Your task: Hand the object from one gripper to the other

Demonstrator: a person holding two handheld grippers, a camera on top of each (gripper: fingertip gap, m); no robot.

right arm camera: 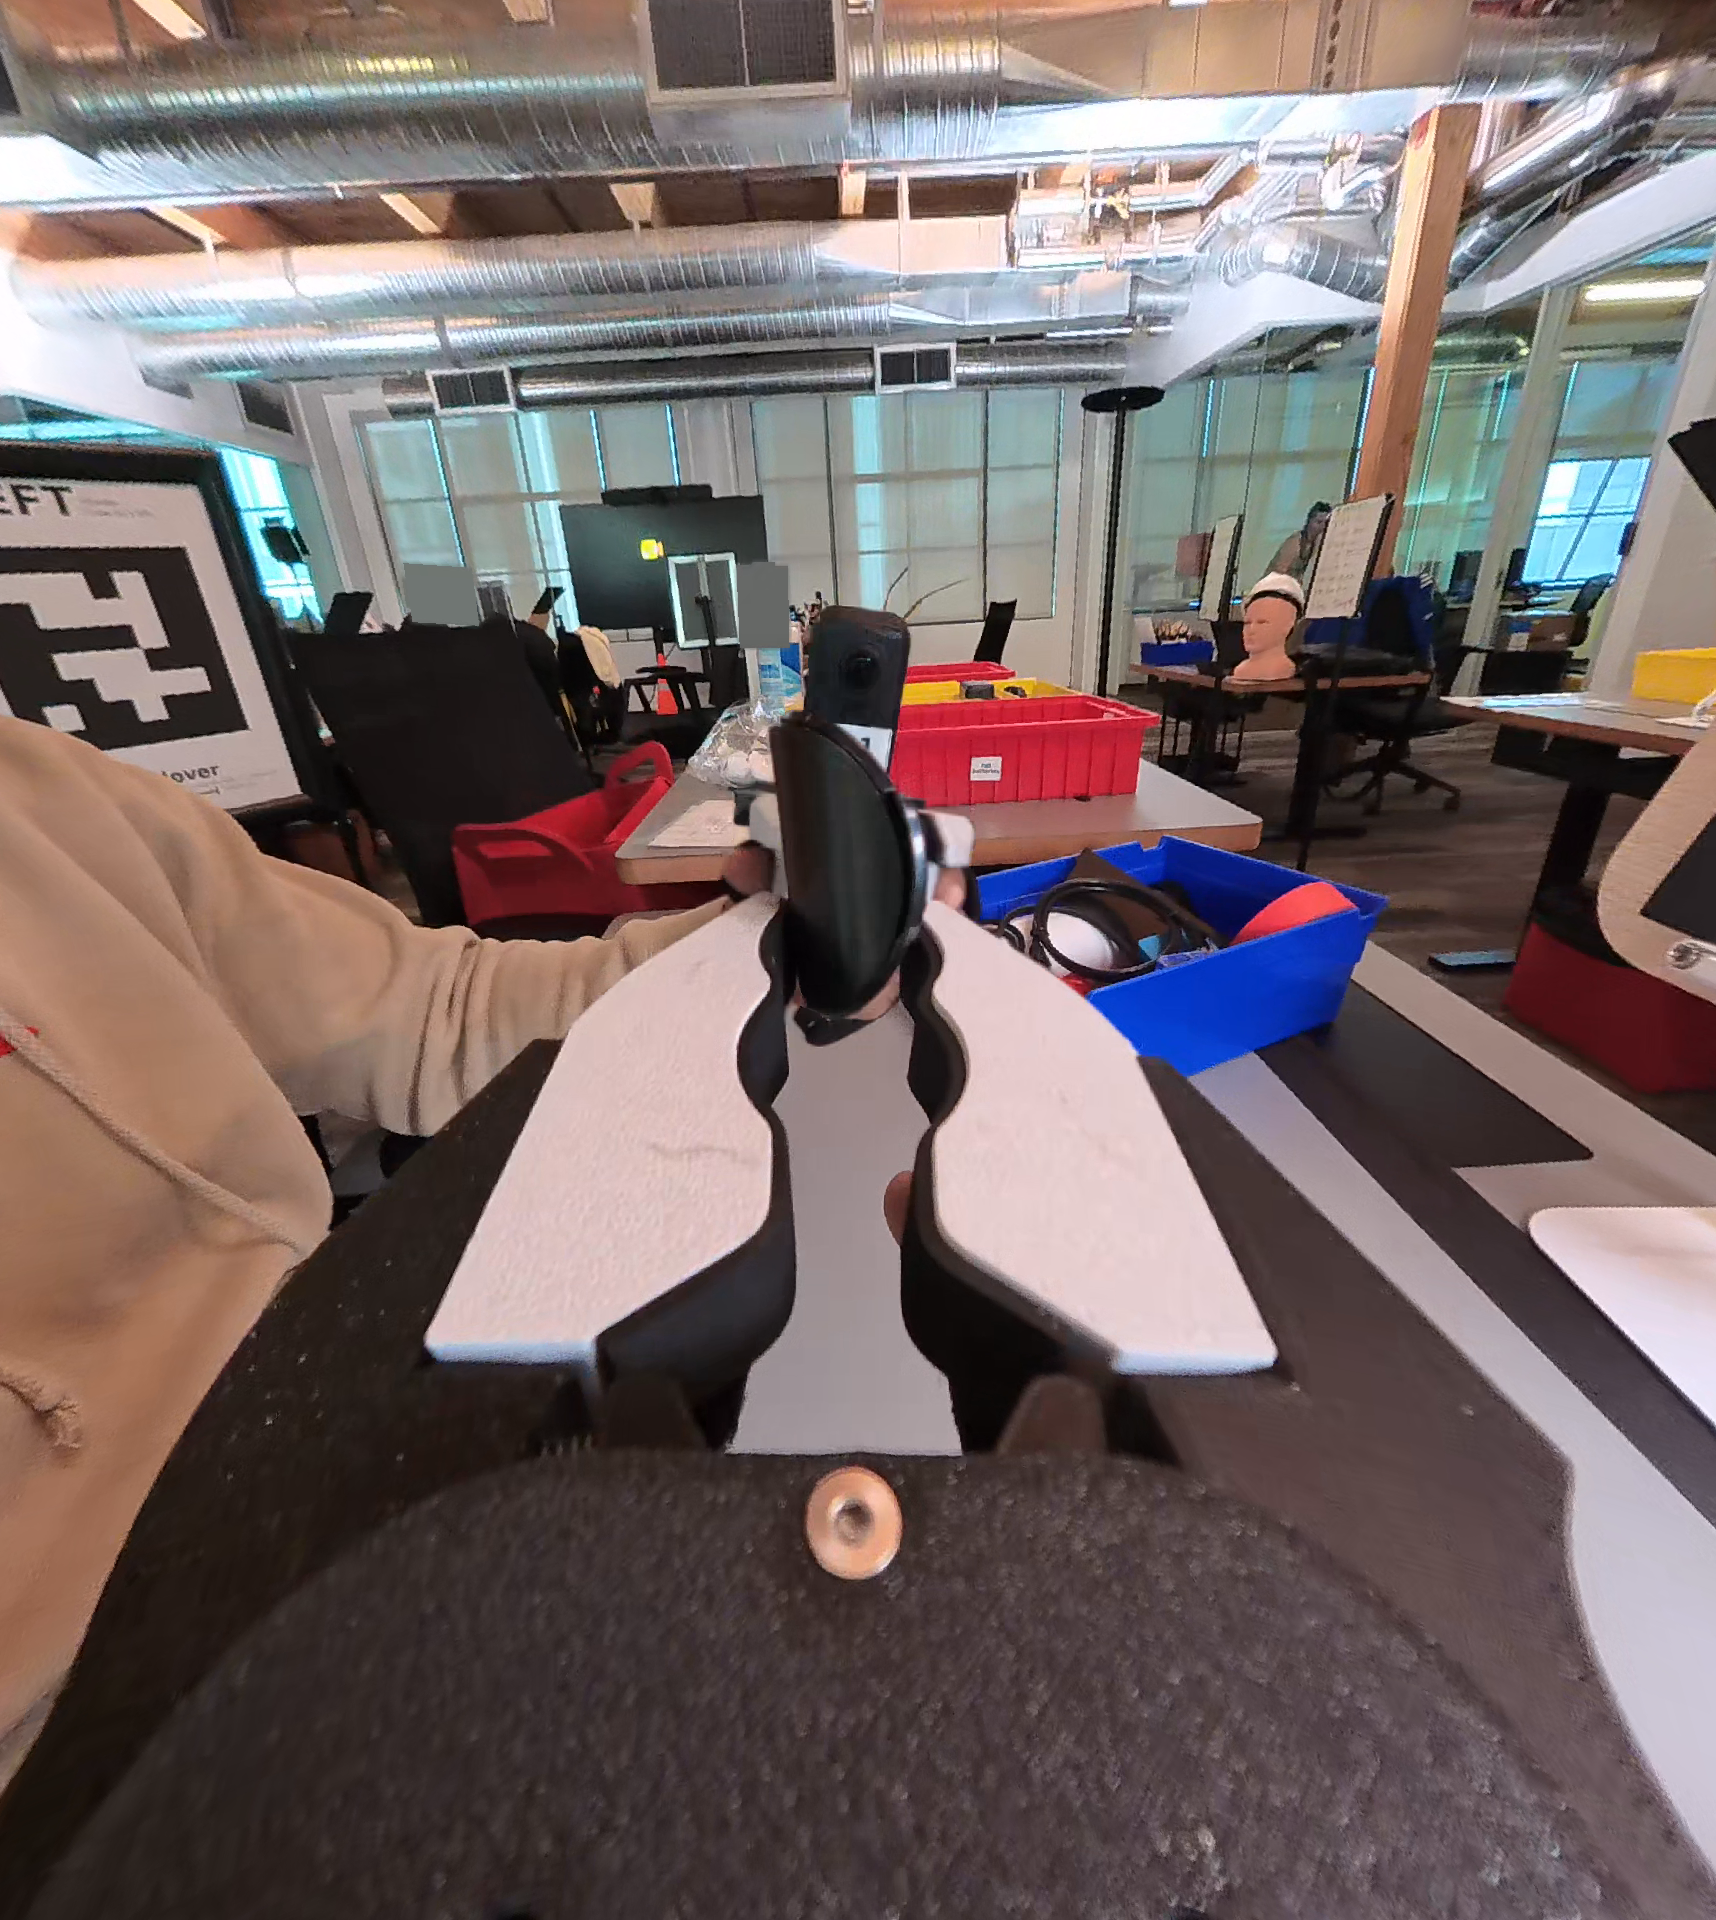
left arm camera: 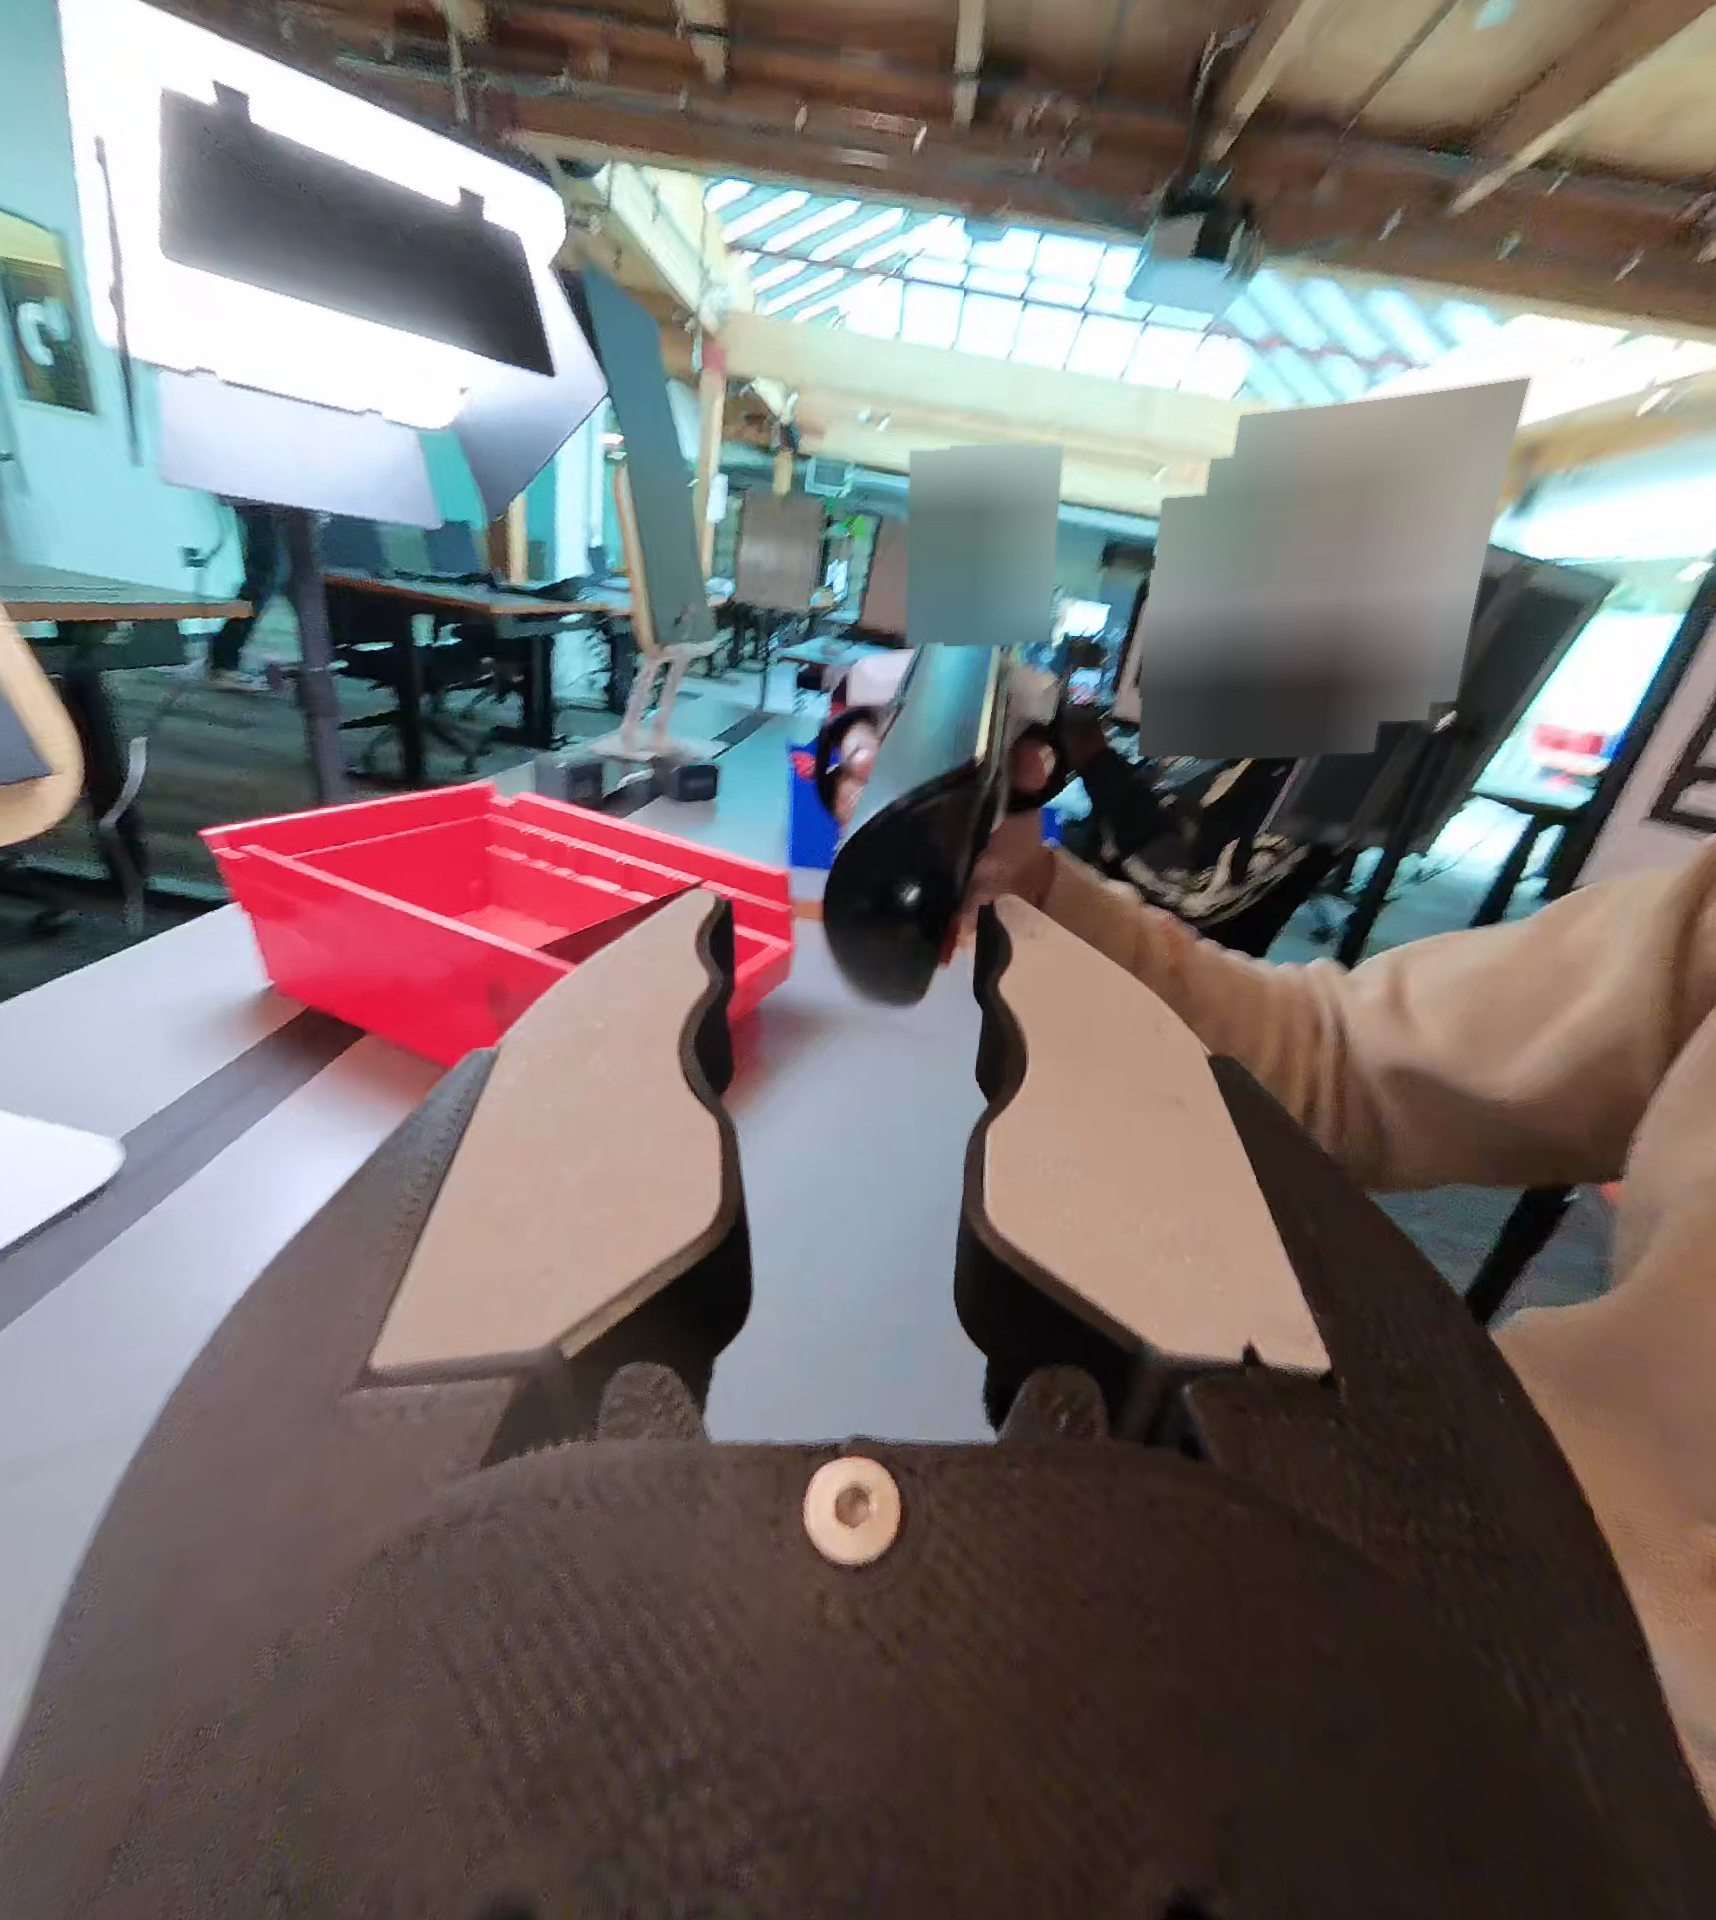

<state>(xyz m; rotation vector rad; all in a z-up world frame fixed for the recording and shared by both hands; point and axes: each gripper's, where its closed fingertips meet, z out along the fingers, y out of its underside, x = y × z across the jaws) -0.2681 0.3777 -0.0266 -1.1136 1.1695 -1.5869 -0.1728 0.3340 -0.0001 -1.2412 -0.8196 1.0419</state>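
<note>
A black half-round flat object (right arm camera: 849, 883) stands upright between the tips of my right gripper (right arm camera: 843, 940), which is shut on its lower edge. My left gripper (left arm camera: 849, 925) is open, and the same object (left arm camera: 885, 914) sits in its gap, close to the right finger. In the right wrist view the left gripper (right arm camera: 854, 831) faces me, with its white fingertips (right arm camera: 949, 834) on either side of the object's upper part. I cannot tell whether they touch it. The right gripper (left arm camera: 968, 748) shows beyond the object in the left wrist view.
A red bin (left arm camera: 480, 914) stands on the grey table (left arm camera: 158, 1039) ahead left of the left gripper. A blue bin (right arm camera: 1238, 997) with cables sits to the right of the right gripper. A white stand base (right arm camera: 1664, 1309) lies at the right edge. A person's beige sleeve (left arm camera: 1353, 1018) reaches in. The tips of one gripper are about 12 cm away from the tips of the other.
</note>
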